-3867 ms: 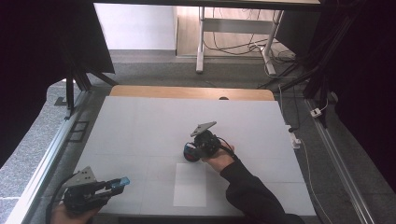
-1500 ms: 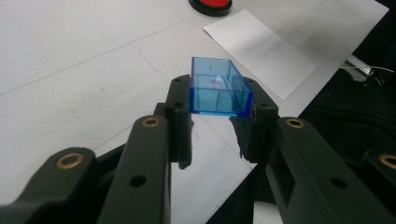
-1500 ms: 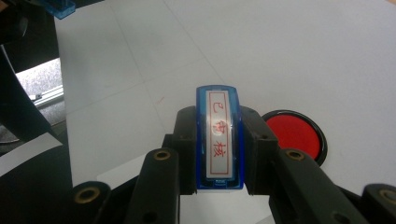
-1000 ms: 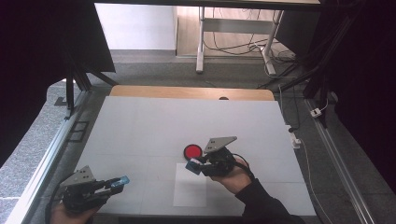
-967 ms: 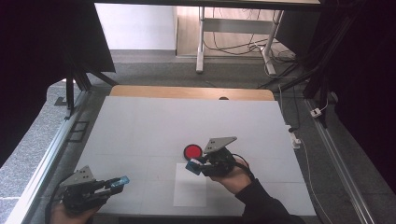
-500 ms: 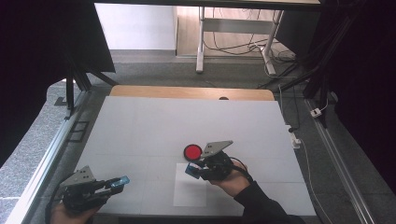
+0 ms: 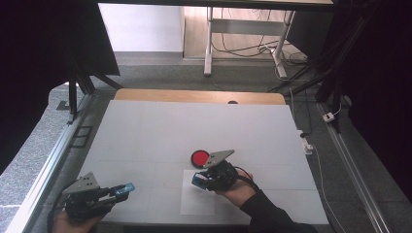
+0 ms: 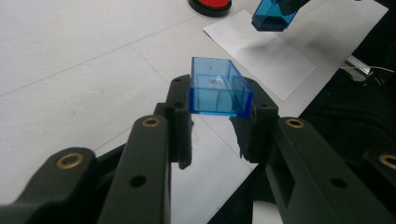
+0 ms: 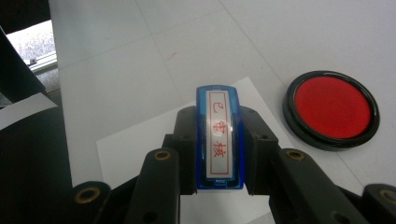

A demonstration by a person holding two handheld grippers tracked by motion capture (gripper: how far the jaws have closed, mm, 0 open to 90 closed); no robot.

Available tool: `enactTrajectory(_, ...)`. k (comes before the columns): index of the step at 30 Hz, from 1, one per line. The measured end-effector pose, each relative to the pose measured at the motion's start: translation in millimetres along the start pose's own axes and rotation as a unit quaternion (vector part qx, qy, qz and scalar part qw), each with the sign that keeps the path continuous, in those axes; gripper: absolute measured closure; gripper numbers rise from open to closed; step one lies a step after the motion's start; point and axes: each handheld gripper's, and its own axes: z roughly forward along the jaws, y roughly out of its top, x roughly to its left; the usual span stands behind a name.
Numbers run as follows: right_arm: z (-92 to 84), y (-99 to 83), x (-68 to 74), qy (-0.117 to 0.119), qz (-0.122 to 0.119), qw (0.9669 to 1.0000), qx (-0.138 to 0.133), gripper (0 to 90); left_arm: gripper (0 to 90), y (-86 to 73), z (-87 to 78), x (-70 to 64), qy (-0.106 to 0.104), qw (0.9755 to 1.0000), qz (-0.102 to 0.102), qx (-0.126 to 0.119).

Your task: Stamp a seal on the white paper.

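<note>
White bench (image 7: 145, 131): right hand-held gripper (image 7: 198, 180) clamps blue stamp (image 9: 219, 135) above paper sheet (image 7: 197, 204), beside red ink pad (image 7: 199, 158); left hand-held gripper (image 7: 127, 188) grips stamp cap (image 8: 218, 88). Sheet looks unstamped; pressing remains.

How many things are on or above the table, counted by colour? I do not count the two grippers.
Blue: 2, the stamp in the right gripper and the clear cap in the left gripper.
Red: 1, the ink pad.
White: 1, the paper sheet.
Total: 4.
</note>
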Motion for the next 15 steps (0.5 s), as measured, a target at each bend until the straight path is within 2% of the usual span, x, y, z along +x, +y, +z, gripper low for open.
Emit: enactTrajectory(15, 20.4, -5.7, 2.8, -0.005, -0.009, 0.9997, 0.023, 71.3, 68.4, 0.0, 0.0, 0.0, -0.001, 1.0000, 0.000, 0.000)
